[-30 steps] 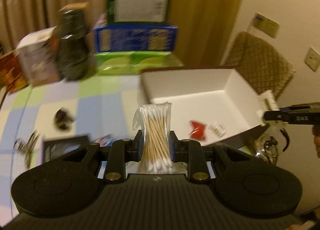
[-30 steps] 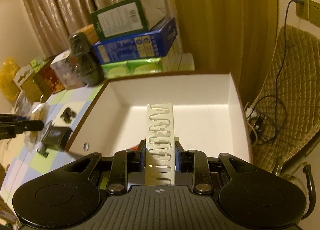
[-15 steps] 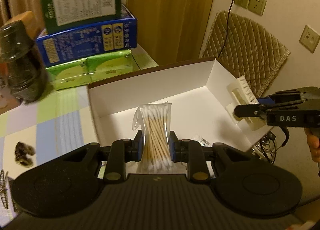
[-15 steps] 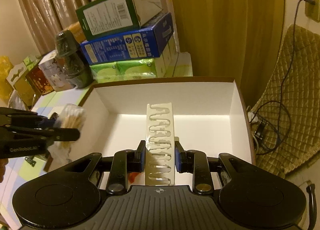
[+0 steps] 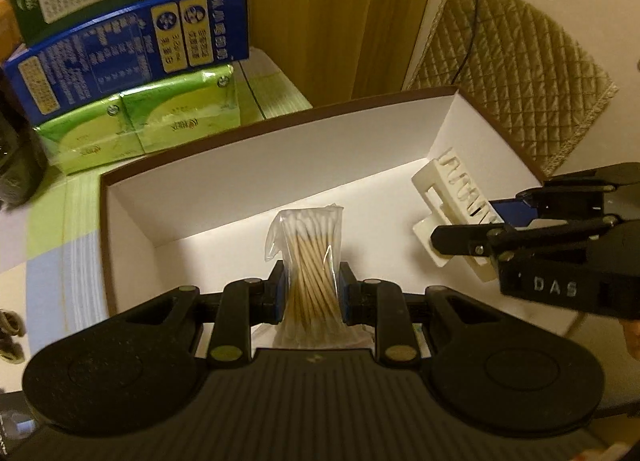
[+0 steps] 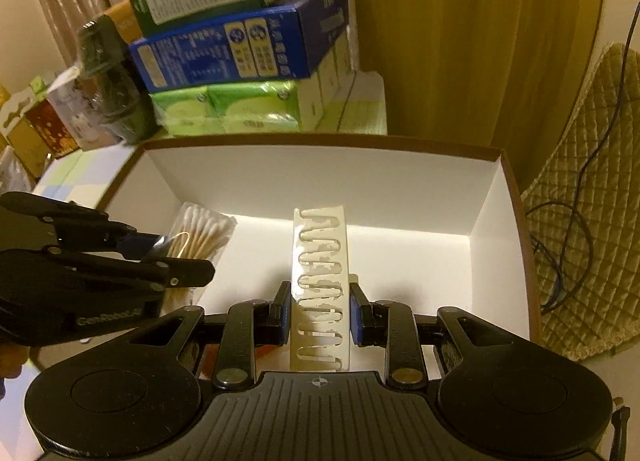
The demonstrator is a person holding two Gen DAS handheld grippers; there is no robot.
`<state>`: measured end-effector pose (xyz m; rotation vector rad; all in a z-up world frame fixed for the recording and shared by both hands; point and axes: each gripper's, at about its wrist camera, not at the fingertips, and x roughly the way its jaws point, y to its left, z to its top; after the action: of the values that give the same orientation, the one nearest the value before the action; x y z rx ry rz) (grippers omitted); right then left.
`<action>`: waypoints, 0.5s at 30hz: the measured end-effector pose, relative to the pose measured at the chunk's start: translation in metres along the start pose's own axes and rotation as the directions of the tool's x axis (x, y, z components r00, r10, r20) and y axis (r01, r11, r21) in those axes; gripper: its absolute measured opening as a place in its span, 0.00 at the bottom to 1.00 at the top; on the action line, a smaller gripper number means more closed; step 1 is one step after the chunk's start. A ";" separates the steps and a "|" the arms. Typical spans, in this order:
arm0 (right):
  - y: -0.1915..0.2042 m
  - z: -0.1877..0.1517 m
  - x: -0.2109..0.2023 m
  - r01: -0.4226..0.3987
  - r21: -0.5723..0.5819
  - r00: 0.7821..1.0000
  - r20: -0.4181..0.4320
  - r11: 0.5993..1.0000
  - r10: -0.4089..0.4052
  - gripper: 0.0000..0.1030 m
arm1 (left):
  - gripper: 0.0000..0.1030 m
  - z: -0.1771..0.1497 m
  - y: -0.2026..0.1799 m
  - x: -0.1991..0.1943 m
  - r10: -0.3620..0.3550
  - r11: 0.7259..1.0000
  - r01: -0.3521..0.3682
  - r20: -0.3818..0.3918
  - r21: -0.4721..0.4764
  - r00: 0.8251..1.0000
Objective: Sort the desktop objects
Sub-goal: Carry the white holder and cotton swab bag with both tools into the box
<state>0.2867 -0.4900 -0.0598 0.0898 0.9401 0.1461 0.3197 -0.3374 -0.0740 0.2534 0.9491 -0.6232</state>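
Checkered tablecloth [image 5: 72,221] (pastel), curtains [image 6: 460,41] behind

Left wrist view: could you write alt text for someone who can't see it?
The left tongs pinch an upright bag of cotton swabs above an open white box. At right, the right tongs hold a cream slotted plastic strip over the same box.

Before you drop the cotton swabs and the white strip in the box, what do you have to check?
1. Left tool grips the bag of cotton swabs: ok.
2. Right tool grips the white slotted strip: ok.
3. Both items are over the white box: ok.
4. Bare box floor ahead of each item: ok.
5. The tools are apart, not touching: ok.
6. Height above the box floor: cannot tell.
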 end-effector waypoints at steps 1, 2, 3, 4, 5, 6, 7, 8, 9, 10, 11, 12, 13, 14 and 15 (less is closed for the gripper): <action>-0.002 0.001 0.004 0.003 0.003 1.000 -0.007 1.000 -0.003 0.24 | 0.20 0.002 0.000 0.007 0.004 1.000 -0.004 -0.011 -0.002 1.000; -0.004 0.001 0.007 0.007 0.005 1.000 -0.015 1.000 -0.007 0.24 | 0.20 0.003 0.000 0.013 0.005 1.000 -0.005 -0.021 -0.005 1.000; -0.005 0.001 0.010 0.011 0.008 1.000 -0.020 1.000 -0.011 0.24 | 0.20 0.005 0.001 0.019 0.005 1.000 -0.005 -0.031 -0.012 1.000; -0.007 0.001 0.011 0.013 0.011 1.000 -0.025 1.000 -0.013 0.24 | 0.20 0.006 0.001 0.025 0.004 1.000 -0.004 -0.039 -0.019 0.999; -0.008 0.001 0.014 0.016 0.015 0.999 -0.032 1.000 -0.015 0.24 | 0.20 0.007 0.002 0.029 0.005 1.000 -0.006 -0.046 -0.024 0.999; -0.009 0.001 0.016 0.017 0.018 0.999 -0.037 1.000 -0.017 0.24 | 0.20 0.007 0.002 0.035 0.008 1.000 -0.009 -0.053 -0.027 0.999; -0.010 0.001 0.019 0.018 0.021 0.999 -0.042 1.000 -0.017 0.24 | 0.20 0.007 0.002 0.039 0.010 1.000 -0.012 -0.058 -0.027 0.998; -0.011 0.001 0.020 0.019 0.024 0.999 -0.045 1.000 -0.017 0.24 | 0.20 0.008 0.002 0.043 0.013 1.000 -0.015 -0.064 -0.027 0.998; -0.012 0.001 0.022 0.019 0.026 0.999 -0.049 0.999 -0.018 0.24 | 0.20 0.008 0.002 0.046 0.014 0.999 -0.016 -0.071 -0.030 0.997; -0.012 0.001 0.024 0.020 0.029 0.999 -0.051 0.999 -0.018 0.24 | 0.20 0.008 0.003 0.050 0.013 0.999 -0.015 -0.075 -0.034 0.997; -0.013 0.002 0.025 0.019 0.032 0.998 -0.055 0.999 -0.017 0.24 | 0.20 0.009 0.003 0.053 0.013 0.999 -0.016 -0.078 -0.041 0.997; -0.014 0.002 0.026 0.017 0.035 0.998 -0.058 0.999 -0.015 0.24 | 0.20 0.010 0.003 0.055 0.014 0.999 -0.018 -0.080 -0.050 0.997; -0.014 0.002 0.028 0.015 0.038 0.998 -0.061 0.999 -0.013 0.24 | 0.20 0.011 0.004 0.058 0.013 0.998 -0.018 -0.081 -0.056 0.997; -0.014 0.003 0.029 0.015 0.039 0.998 -0.062 0.999 -0.012 0.24 | 0.20 0.013 0.005 0.059 0.012 0.998 -0.018 -0.081 -0.062 0.997; -0.013 0.004 0.030 0.014 0.040 0.998 -0.064 0.999 -0.011 0.24 | 0.21 0.014 0.005 0.061 0.014 0.997 -0.020 -0.080 -0.069 0.997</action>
<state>0.3081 -0.4985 -0.0833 0.1169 1.0069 0.1189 0.3584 -0.3636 -0.1162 0.2248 1.0427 -0.5665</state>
